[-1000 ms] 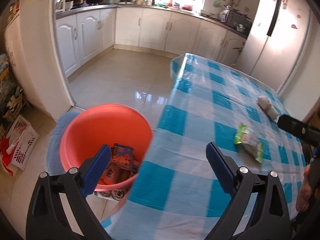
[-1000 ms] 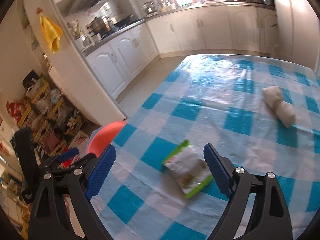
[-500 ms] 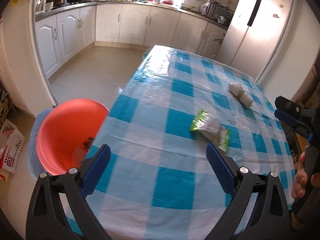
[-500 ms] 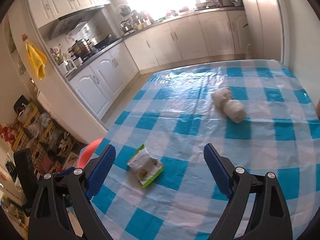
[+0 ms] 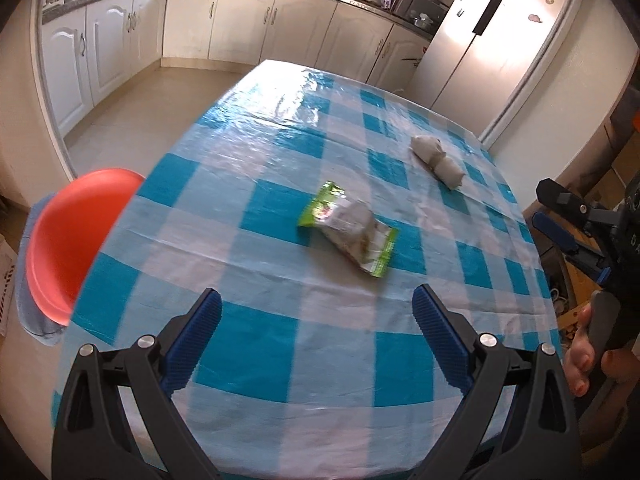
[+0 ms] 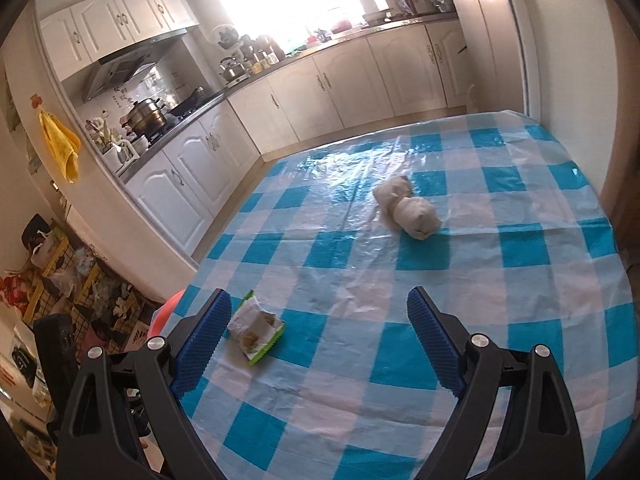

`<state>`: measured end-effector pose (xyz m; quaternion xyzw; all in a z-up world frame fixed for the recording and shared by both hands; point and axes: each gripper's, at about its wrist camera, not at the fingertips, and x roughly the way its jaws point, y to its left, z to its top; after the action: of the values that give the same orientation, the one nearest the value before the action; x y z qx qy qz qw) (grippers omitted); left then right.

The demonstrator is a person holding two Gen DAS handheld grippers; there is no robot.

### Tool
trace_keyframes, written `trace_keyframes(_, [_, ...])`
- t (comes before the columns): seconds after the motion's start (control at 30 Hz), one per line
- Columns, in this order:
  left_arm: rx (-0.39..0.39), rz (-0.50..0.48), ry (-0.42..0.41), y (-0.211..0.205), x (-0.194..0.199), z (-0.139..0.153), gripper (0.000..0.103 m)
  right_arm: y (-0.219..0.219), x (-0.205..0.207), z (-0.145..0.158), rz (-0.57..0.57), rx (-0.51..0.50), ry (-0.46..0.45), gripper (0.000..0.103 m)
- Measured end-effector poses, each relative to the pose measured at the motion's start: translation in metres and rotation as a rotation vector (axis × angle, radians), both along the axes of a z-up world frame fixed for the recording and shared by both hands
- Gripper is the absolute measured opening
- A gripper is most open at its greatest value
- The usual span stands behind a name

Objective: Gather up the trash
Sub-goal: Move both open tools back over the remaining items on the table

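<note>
1. The left gripper (image 5: 316, 328) hangs over the near end of the table (image 5: 280, 344) with its jaws spread wide and nothing between them; its blue ribbed pads (image 5: 194, 338) are clear of the cloth.
2. The right gripper (image 6: 318, 334) is also spread wide and empty above the table (image 6: 500, 320); its left pad (image 6: 202, 338) appears just beside the snack wrapper in that view, but whether it touches cannot be told.
3. The green and white snack wrapper (image 5: 350, 232) (image 6: 256, 330) lies flat on the blue and white checked tablecloth (image 5: 248, 364), near the middle of the table in the left view and close to the table's left edge in the right view.
4. A pale crumpled bundle (image 5: 436, 156) (image 6: 408, 210), pinched in at its middle, lies farther along the table, well apart from the wrapper.
5. The orange bucket (image 5: 68, 236) stands on the floor just beside the table's left edge, on a blue mat (image 5: 28, 312); in the right view only a sliver of its rim (image 6: 166, 312) shows past the cloth.
6. In the left view the right gripper's black body (image 5: 580, 220) sits off the table's right edge, with the person's hand (image 5: 588, 356) wrapped on its handle.
7. White cabinets (image 5: 248, 20) line the far walls; a fridge (image 5: 500, 40) stands beyond the table's far right corner; a yellow cloth (image 6: 60, 148) hangs on the wall at left.
</note>
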<state>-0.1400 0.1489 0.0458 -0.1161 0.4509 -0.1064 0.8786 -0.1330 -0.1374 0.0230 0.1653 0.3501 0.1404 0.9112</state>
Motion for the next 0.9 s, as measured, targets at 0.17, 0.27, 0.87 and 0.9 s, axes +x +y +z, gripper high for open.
trace_keyframes(0.17, [-0.052, 0.013, 0.051, -0.018, 0.007, -0.009, 0.096, -0.012, 0.000, -0.003, -0.022, -0.006, 0.006, 0.089])
trace_keyframes(0.27, [-0.066, 0.021, 0.075, -0.031, 0.011, -0.015, 0.096, -0.019, 0.003, -0.009, -0.031, -0.024, 0.018, 0.089])
trace_keyframes(0.87, [0.041, 0.163, 0.087, -0.069, 0.053, -0.027, 0.096, -0.049, 0.040, -0.034, -0.051, -0.041, 0.091, 0.089])
trace_keyframes(0.9, [0.054, 0.161, 0.082, -0.071, 0.055, -0.027, 0.096, -0.049, 0.042, -0.035, -0.050, -0.043, 0.090, 0.089])
